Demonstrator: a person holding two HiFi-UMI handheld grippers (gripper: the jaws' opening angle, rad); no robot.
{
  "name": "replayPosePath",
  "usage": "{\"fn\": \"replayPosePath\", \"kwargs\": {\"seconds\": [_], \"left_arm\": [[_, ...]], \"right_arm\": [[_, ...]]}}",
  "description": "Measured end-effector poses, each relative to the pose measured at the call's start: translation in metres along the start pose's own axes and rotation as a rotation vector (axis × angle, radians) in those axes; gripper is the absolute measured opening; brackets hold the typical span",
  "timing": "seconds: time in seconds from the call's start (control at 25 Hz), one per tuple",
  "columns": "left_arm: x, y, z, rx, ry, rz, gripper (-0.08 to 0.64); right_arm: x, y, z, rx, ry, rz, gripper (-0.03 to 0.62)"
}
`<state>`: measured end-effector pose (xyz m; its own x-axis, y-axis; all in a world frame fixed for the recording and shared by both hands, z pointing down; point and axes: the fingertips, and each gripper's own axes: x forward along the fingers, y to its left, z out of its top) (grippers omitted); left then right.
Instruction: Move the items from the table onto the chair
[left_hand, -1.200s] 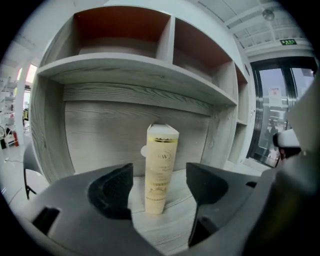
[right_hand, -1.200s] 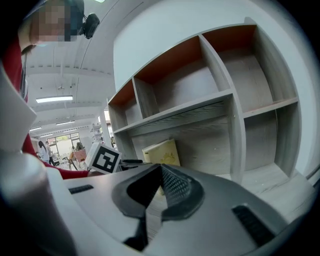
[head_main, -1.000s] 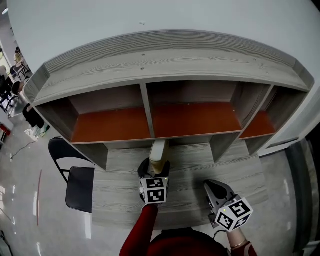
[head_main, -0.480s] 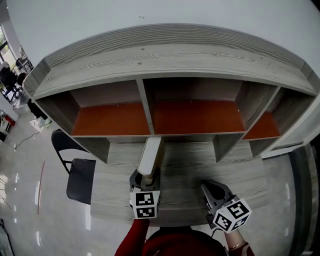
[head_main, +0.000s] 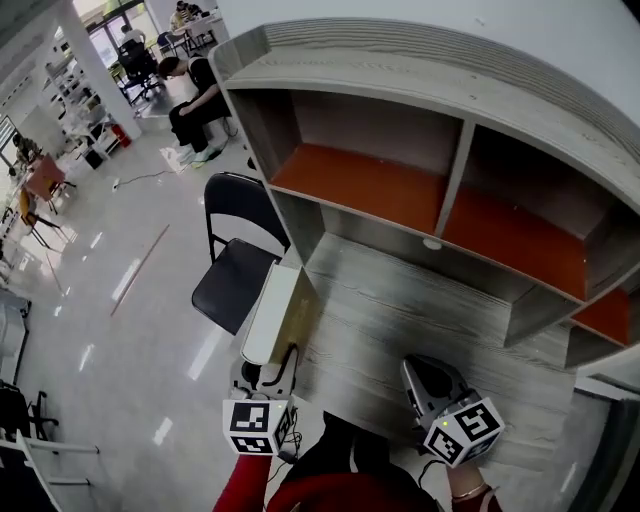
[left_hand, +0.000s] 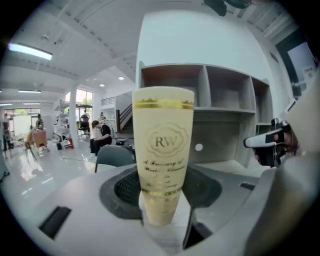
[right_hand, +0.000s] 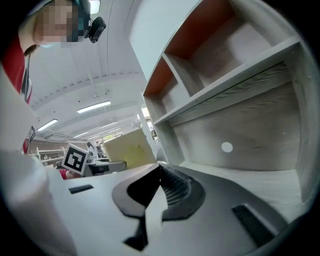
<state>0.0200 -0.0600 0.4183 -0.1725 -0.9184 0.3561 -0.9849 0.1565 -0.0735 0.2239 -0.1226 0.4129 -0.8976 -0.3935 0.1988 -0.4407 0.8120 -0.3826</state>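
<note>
Over the near edge of the table (head_main: 400, 320) the right gripper (head_main: 418, 368) hangs with its jaws pressed together. Just off the table's near left corner the left gripper (head_main: 268, 372) pinches the foot of a tall cream box (head_main: 280, 315) — the box runs along the table's left edge. The black chair (head_main: 235, 270) stands beside that edge, and the shelf unit (head_main: 450, 110) rises at the table's far side.

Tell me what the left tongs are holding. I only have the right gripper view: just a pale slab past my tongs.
Observer: The left tongs are clamped on a tall cream box with gold RW lettering.
Operator: Where is it relative to the chair?
Observer: In the head view the box hangs at the left edge of the table; the black chair stands just beyond that edge.
Operator: Anything on the chair?
Observer: Nothing that I can see on it from the head view.
</note>
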Motion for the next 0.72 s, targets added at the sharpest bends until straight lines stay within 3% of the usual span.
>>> {"fn": "replayPosePath", "kwargs": {"seconds": [0.16,0.36,0.72], "left_arm": [[-0.037,0.066,-0.011,-0.011,0.001,0.140,0.225],[-0.077,0.158,-0.026,-0.009,-0.006,0.246,0.225],[-0.091,0.298,-0.055,-0.060,-0.035,0.220,0.225]], "right_arm": [[0.036,0.043,-0.001,-0.039,0.035,0.107,0.014],[0.094,0.105,-0.006,-0.088,0.070,0.187,0.014],[0.227,0.220,-0.030,-0.071,0.042,0.204,0.014]]}}
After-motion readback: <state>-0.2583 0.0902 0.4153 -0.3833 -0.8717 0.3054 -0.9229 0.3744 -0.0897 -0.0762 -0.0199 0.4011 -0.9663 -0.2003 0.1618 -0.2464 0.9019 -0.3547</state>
